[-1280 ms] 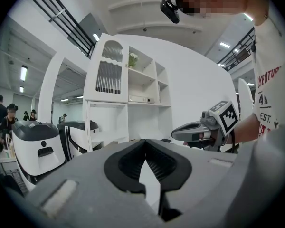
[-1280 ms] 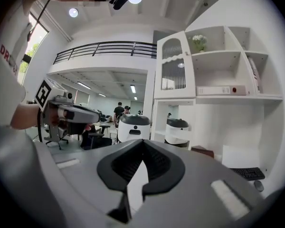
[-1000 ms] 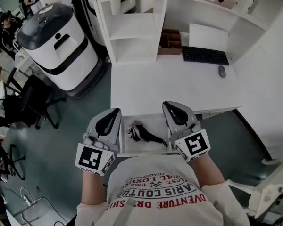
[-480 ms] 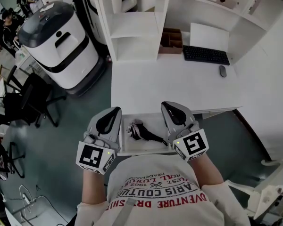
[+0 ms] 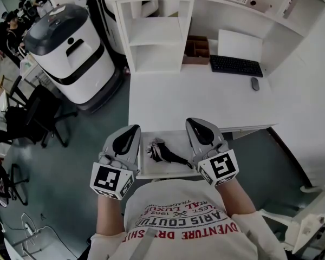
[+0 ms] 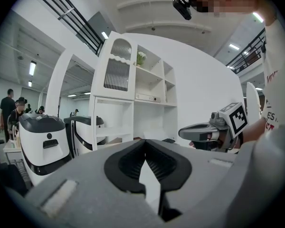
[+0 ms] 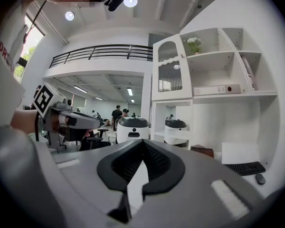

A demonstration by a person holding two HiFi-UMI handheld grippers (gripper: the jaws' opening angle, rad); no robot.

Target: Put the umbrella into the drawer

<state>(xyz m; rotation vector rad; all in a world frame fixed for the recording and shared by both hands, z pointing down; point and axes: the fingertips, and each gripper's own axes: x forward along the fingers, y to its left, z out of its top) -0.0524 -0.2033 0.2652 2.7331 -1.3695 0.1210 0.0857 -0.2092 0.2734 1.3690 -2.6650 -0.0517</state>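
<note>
A folded black umbrella (image 5: 165,153) lies in the open white drawer (image 5: 176,138) under the desk's front edge. My left gripper (image 5: 134,128) hovers over the drawer's left side, shut with nothing in it. My right gripper (image 5: 189,121) hovers over the drawer's right side, also shut and empty. The umbrella lies between the two and touches neither. In the left gripper view the left gripper (image 6: 145,141) has its jaws together, and the right gripper (image 6: 183,133) shows beside it. In the right gripper view the right gripper (image 7: 142,141) has its jaws together too, with the left gripper (image 7: 97,123) off to the left.
The white desk (image 5: 195,96) carries a black keyboard (image 5: 235,64), a mouse (image 5: 254,82) and a brown box (image 5: 196,47), with a white shelf unit (image 5: 154,31) behind. A large white and black machine (image 5: 70,53) and a black office chair (image 5: 32,118) stand at the left.
</note>
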